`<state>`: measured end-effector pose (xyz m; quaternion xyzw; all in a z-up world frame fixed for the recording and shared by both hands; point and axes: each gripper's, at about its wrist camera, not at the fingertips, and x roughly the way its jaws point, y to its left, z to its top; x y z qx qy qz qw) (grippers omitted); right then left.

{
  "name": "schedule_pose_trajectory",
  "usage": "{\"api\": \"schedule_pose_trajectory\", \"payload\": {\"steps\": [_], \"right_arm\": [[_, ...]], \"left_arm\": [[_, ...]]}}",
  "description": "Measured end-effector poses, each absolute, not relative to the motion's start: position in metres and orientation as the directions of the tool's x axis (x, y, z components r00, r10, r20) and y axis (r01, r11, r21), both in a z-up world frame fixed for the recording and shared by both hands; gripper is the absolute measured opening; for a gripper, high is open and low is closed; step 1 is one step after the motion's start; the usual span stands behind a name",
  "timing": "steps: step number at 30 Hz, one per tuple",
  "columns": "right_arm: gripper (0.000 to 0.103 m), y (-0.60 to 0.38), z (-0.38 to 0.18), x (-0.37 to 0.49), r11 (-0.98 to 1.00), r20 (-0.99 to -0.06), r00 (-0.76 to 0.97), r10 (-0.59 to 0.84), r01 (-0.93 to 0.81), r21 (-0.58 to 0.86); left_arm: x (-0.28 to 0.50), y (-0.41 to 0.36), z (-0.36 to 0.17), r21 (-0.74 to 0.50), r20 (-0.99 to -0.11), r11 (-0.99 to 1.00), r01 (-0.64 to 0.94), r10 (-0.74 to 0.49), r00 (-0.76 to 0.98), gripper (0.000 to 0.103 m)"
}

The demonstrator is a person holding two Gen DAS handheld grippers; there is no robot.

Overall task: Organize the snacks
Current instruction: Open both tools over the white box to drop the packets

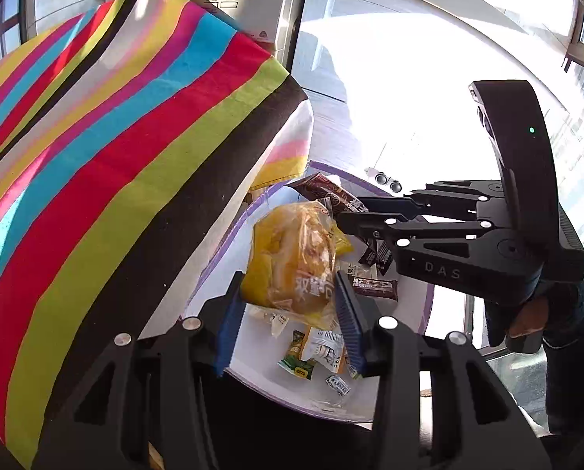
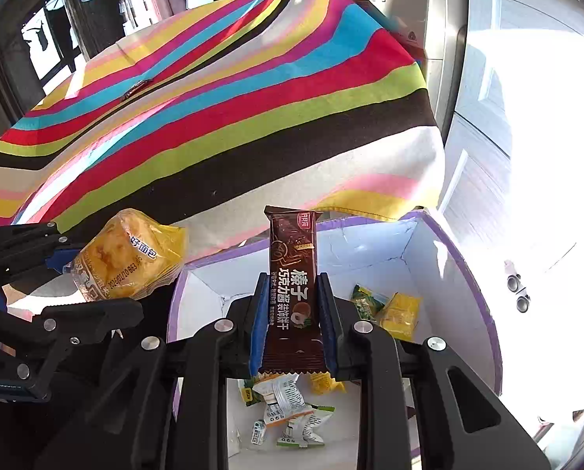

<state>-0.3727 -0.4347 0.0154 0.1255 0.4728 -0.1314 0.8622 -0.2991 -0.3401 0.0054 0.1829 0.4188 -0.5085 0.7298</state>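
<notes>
My left gripper [image 1: 288, 286] is shut on a yellow bread packet [image 1: 295, 258] and holds it over a white box with a purple rim [image 1: 213, 270]. My right gripper [image 2: 292, 286] is shut on a brown chocolate wafer bar [image 2: 292, 274], which stands upright between the blue pads above the same box [image 2: 468, 258]. In the left wrist view the right gripper [image 1: 346, 215] reaches in from the right with the brown bar [image 1: 327, 190] at its tips. In the right wrist view the left gripper [image 2: 96, 282] comes from the left with the bread packet [image 2: 131, 258].
Several small snack packets [image 2: 288, 403] lie on the box floor, with green and yellow ones [image 2: 386, 305] by the far wall. A striped cloth [image 2: 213, 98] covers the table beside the box, with one small dark snack [image 2: 135, 88] on it. A silver appliance [image 2: 429, 8] stands behind.
</notes>
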Motion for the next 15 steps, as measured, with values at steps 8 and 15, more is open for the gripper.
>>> {"api": "schedule_pose_trajectory", "payload": {"steps": [8,15], "right_arm": [[0.048,-0.468,0.002,-0.392,0.870,-0.885,0.425,-0.192,0.492,0.048],[0.050,-0.453,0.032,-0.361,0.891,-0.822,0.543,-0.170,0.441,0.107]], "left_arm": [[-0.301,-0.343,0.004,-0.119,-0.795,0.411,0.904,-0.584,0.161,0.095],[-0.239,-0.281,0.049,-0.154,-0.719,0.593,0.791,-0.616,0.322,0.100]]}}
